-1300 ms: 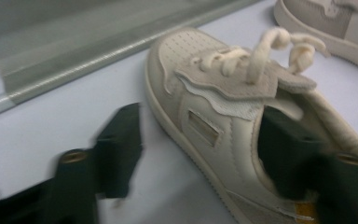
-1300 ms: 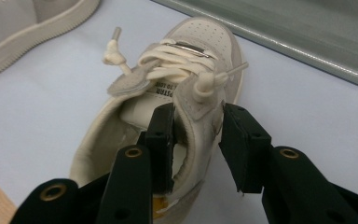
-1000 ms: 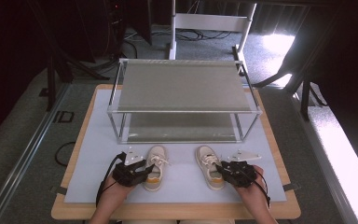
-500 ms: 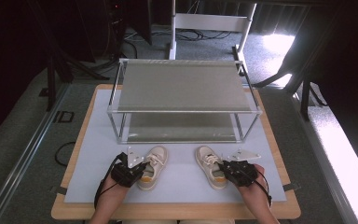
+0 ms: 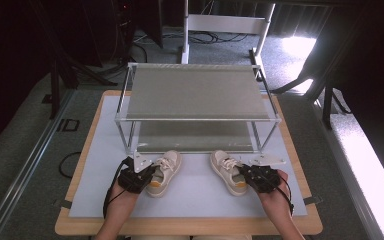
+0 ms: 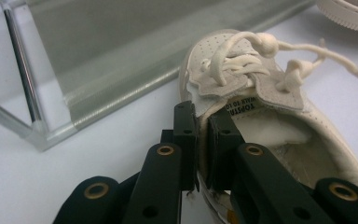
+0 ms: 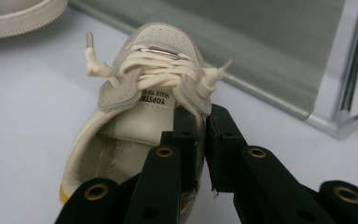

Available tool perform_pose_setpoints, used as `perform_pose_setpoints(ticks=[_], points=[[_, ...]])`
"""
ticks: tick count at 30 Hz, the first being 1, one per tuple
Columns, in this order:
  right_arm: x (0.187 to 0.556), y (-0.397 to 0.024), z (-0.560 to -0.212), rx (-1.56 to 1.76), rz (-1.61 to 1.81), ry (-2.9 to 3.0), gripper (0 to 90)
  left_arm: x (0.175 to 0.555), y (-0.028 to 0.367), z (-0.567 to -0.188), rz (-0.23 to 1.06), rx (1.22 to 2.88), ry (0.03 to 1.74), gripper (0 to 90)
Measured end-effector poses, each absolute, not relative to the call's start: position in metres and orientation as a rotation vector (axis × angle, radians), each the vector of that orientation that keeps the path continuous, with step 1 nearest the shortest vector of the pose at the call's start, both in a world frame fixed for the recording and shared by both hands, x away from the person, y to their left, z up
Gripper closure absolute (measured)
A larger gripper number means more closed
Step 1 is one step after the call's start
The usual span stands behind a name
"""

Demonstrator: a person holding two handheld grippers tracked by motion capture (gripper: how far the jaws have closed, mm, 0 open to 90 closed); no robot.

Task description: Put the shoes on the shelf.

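Both shoes cream/off-white w/ cream laces: left shoe (image 5: 164, 172) has mustard-yellow patch at heel, right shoe (image 5: 227, 171) same cream w/ tan sole edge. Tongue label white w/ black print; perforated dot pattern on toe caps. Left gripper (image 5: 136, 176) & right gripper (image 5: 260, 176) black, brass-coloured rivets on jaws, pale grey plates on top. Rack (image 5: 195, 92) shelves grey-green w/ silver frame. Tabletop (image 5: 200, 192) mat pale lilac-white, light wood border. Floor grey.
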State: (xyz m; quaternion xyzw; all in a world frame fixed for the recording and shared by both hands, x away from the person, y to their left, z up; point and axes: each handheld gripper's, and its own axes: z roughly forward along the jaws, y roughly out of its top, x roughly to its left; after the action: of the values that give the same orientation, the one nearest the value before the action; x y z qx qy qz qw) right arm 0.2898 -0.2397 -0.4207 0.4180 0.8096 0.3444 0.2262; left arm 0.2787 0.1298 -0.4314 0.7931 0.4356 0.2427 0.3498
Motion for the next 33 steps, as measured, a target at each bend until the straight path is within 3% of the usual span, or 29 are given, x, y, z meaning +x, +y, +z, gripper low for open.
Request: perform_pose_setpoints(ticks=[15, 33], points=[[0.322, -0.232, -0.414, 1.159, 0.920, 2.160, 83.2, 0.309, 0.112, -0.421, 0.654, 2.036, 1.137, 84.7], [0.352, -0.194, -0.425, 1.191, 0.853, 2.151, 83.2, 0.347, 0.078, -0.429, 0.652, 2.033, 1.215, 84.7]])
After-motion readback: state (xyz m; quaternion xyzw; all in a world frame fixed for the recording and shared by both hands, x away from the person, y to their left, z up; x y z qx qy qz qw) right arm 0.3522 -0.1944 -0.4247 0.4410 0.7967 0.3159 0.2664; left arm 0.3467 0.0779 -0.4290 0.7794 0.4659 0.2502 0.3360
